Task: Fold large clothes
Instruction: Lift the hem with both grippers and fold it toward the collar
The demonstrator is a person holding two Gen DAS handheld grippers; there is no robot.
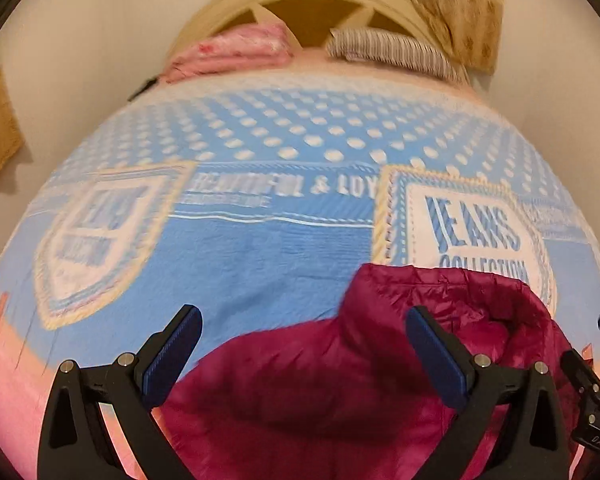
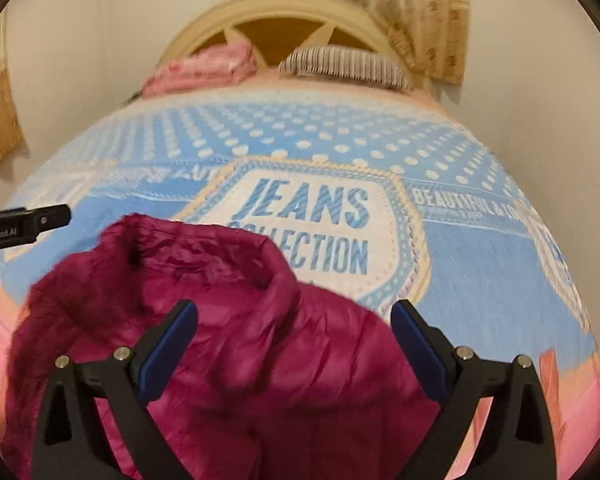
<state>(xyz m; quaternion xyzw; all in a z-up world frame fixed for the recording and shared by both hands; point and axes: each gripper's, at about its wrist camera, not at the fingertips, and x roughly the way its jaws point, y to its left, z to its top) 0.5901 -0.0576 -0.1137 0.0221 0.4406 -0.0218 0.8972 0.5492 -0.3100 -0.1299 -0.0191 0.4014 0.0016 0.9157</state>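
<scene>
Left wrist view: the left gripper [image 1: 304, 320] has its jaws spread wide, with nothing pinched between the blue pads [image 1: 180, 354]; it hangs above the magenta puffer jacket [image 1: 320, 380], clear of the fabric. The jacket lies bunched on the near part of the blue bedspread [image 1: 260, 248], its hood or collar opening toward the "JEANS COLLECTION" patch [image 1: 472, 232]. Right wrist view: the right gripper [image 2: 294, 320] is likewise released, jaws wide apart over the same jacket [image 2: 240, 340], gripping nothing. The left gripper's body [image 2: 24, 222] shows at the left edge. Beyond, a pink folded quilt [image 2: 204, 66] and a striped pillow [image 2: 344, 62] rest against the headboard [image 2: 284, 12].
</scene>
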